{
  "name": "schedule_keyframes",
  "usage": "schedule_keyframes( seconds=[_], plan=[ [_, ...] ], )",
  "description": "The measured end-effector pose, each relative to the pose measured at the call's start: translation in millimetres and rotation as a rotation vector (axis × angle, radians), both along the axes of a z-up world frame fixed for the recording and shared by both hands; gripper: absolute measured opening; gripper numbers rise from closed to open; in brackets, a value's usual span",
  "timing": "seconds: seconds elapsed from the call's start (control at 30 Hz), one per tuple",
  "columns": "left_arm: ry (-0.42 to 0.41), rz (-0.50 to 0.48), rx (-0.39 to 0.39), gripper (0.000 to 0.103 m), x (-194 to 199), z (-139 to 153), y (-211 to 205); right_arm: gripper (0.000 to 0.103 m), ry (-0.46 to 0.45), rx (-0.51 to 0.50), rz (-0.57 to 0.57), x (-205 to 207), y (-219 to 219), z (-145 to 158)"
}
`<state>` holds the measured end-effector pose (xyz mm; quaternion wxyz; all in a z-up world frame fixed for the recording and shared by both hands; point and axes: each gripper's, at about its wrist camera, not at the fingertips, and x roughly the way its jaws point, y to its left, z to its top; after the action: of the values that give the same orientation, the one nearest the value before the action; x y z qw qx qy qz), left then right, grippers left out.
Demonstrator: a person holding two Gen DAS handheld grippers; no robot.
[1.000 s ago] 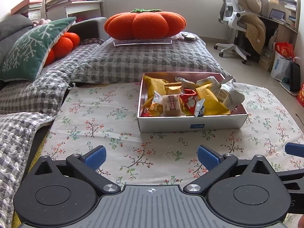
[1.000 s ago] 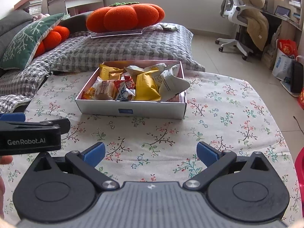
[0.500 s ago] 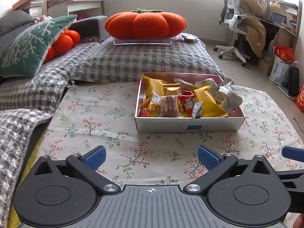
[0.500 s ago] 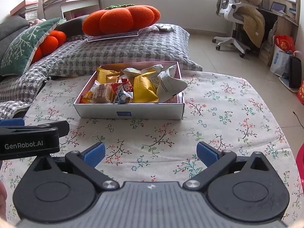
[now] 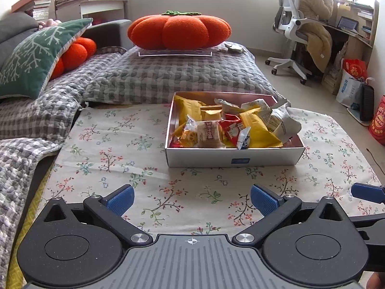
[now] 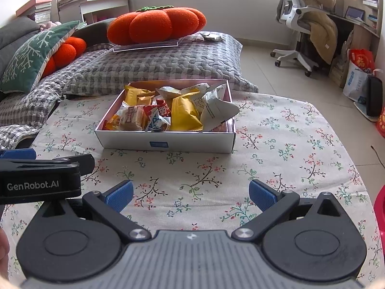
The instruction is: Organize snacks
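Snacks lay heaped in a shallow white box that sat on the flowered cloth, toward its far side. Inside the box, yellow packets filled the middle and back, a pale wrapped cake leaned at the near left corner, a red packet was wedged just beside it, and a crumpled white wrapper poked up over the right wall.

Short of the box, both tools hung over the cloth, touching nothing. The left gripper had its blue pads spread wide apart with only cloth showing between them. The right gripper was the same, jaws wide and empty, its blue pads well short of the box's near wall. The two grippers were side by side, the left one's black body visible at the edge of the right wrist view.

Beyond the box, a grey checked quilt lay with a big orange pumpkin cushion on it. Left of the box was a green cushion with a white branch pattern. Far off to the box's right stood a white office chair draped with a tan coat.
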<state>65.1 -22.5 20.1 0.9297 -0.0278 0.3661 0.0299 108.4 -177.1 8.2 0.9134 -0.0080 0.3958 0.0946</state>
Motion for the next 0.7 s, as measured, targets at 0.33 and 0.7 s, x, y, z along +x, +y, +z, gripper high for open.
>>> schedule_keyframes(
  seconds=[0.33,0.7],
  plan=[
    [-0.004,0.004,0.006,0.103,-1.0,0.2,0.2,0.102,-0.002,0.000,0.000,-0.3,0.1,0.3],
    [-0.004,0.010,0.008,0.103,-1.7,0.4,-0.1,0.102,-0.003,0.000,0.002,-0.3,0.1,0.2]
  ],
)
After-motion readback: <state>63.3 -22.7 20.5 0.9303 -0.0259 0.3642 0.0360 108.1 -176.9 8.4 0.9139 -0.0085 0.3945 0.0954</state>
